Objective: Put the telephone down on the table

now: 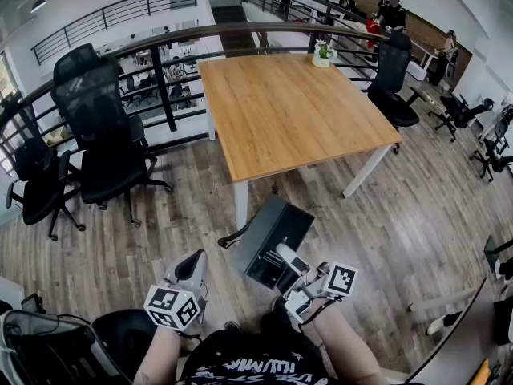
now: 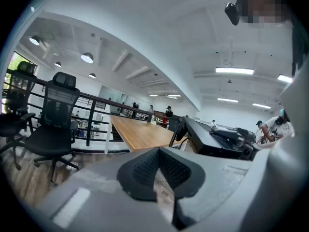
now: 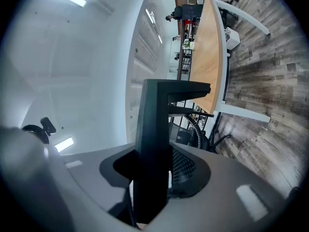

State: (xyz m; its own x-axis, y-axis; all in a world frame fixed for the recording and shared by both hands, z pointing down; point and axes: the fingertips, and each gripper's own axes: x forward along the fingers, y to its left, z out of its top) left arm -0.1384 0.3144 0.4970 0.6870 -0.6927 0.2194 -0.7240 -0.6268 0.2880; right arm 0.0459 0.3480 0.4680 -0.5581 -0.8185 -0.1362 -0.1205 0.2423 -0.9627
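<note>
The right gripper point(image 1: 290, 277) is clamped on the edge of the black telephone point(image 1: 271, 239), carrying it over the floor, short of the table point(image 1: 288, 111). The left gripper point(image 1: 192, 265), closed and empty, hangs aside, apparently unneeded.

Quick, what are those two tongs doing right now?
Left tongs: closed, empty.
Right tongs: closed on the black telephone.

Telephone point(image 3: 154, 124) lower end hidden in right gripper point(image 3: 157, 173) jaws, people point(image 1: 392, 8) beyond table point(image 1: 288, 111) too small to tell.
</note>
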